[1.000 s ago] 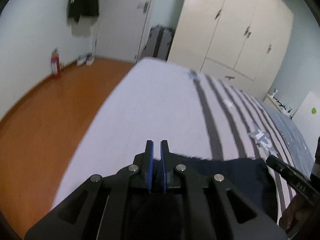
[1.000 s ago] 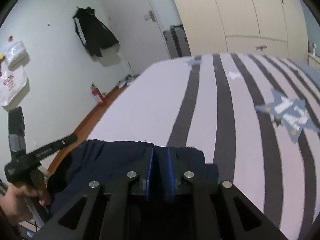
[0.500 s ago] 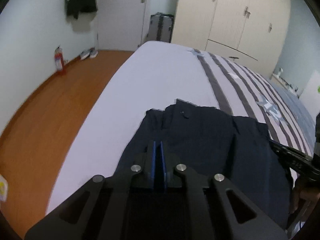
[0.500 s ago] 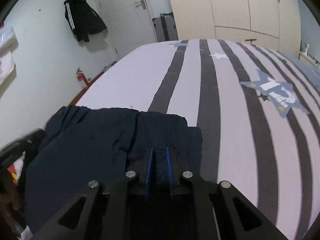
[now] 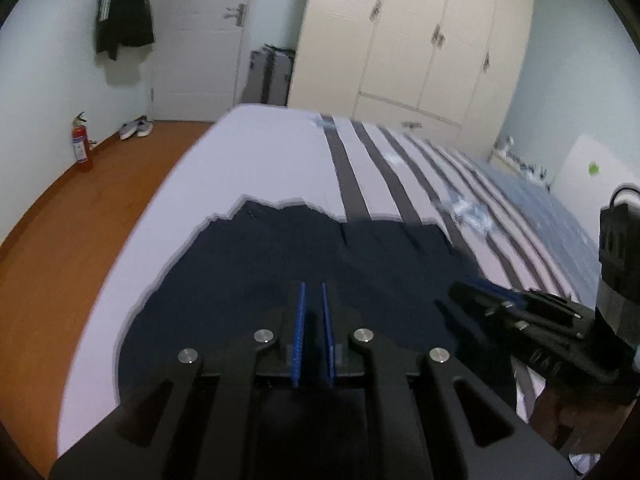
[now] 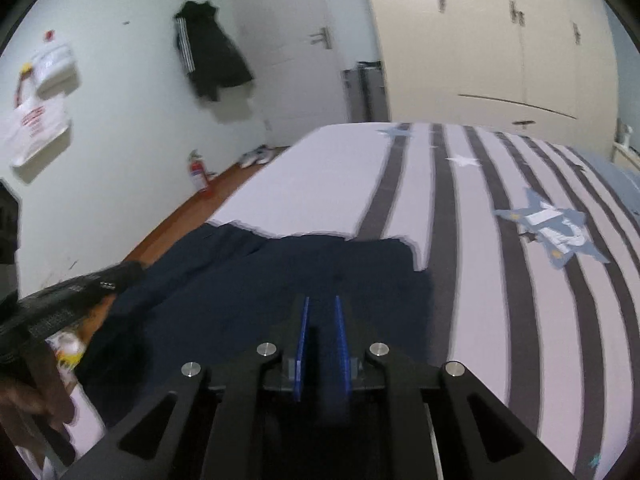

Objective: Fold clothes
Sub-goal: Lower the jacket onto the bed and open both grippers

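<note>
A navy garment (image 5: 320, 256) lies spread flat on the striped bed (image 5: 260, 160), its far edge wavy. My left gripper (image 5: 313, 292) is shut on the garment's near edge, at its left side. My right gripper (image 6: 322, 304) is shut on the same near edge further right, and dark cloth shows between its blue pads. In the right wrist view the garment (image 6: 280, 280) reaches left to the left gripper (image 6: 120, 274), with a hand behind it. The right gripper (image 5: 464, 292) shows low on the right of the left wrist view.
The bed's left edge drops to a wooden floor (image 5: 60, 240) with a red fire extinguisher (image 5: 80, 144) and shoes (image 5: 136, 128). A cream wardrobe (image 5: 420, 48), a suitcase (image 5: 270, 76) and a door stand beyond the bed. A blue star patch (image 6: 552, 232) lies on the bedcover.
A second ago only a thin strip of garment showed beyond the grippers. Now it lies stretched out over the bed ahead of both, and the two grippers have drawn closer together.
</note>
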Tool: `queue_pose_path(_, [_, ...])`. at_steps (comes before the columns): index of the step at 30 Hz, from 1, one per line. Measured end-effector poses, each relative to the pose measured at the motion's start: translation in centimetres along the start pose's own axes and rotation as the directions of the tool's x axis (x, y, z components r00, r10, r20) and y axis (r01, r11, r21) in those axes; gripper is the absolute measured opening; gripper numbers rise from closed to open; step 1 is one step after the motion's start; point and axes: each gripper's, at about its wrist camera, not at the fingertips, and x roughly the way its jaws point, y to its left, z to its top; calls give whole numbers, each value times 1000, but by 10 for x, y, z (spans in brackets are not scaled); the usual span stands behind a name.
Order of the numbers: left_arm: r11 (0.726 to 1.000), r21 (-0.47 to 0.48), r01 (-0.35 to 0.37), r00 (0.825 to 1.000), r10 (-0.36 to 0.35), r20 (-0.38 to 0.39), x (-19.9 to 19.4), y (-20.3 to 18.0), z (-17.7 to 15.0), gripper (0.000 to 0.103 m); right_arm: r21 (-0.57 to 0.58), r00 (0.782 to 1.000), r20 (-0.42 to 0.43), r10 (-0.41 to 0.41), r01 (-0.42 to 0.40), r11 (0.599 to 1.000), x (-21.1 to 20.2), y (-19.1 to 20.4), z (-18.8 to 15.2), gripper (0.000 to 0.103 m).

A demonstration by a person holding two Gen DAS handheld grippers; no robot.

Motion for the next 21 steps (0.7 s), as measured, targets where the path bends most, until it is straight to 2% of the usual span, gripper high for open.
queue_pose_path(2, [1000,-15,-15,999,15,-30,12,0,-8,7,-1,999,-34,0,0,1000,6,12,-13,13])
queue_pose_path(3, [999,-14,-49,998,48,-45,21,6,-14,7,-7,999,-50,-11,11,1000,13,16,-21,13])
queue_pose_path(4, [998,-13,-66,997,65,-52,27,8,-17,4,3,997,-68,-21,21,1000,20,14,-26,10])
queue_pose_path(7, [996,-79,-51,997,46,-62,30,24,-25,2,82,996,-89,-14,21,996,35,-3,-37,0])
queue_pose_path(9, [994,-80,-68,996,62,-69,26,22,-19,2,94,996,-94,3,6,996,36,-8,-34,0])
queue_pose_path(13, [996,-71,-57,998,56,-10,3,26,2,3,77,997,-71,-21,26,997,24,-16,-18,0])
queue_pose_path(14, [996,-59,-72,997,72,-13,4,29,4,3,71,998,-57,-33,37,997,22,-20,-13,2])
queue_pose_path(16, [992,-46,-117,991,114,-73,21,52,4,3,61,998,-27,-57,59,996,18,-28,-4,4])
queue_pose_path(19, [991,-1,-134,986,133,-99,30,54,0,2,81,992,-96,-85,93,992,40,-44,-3,4])
queue_pose_path(21, [993,0,-118,991,117,-65,27,43,14,2,62,990,-109,-95,102,993,48,-46,-1,4])
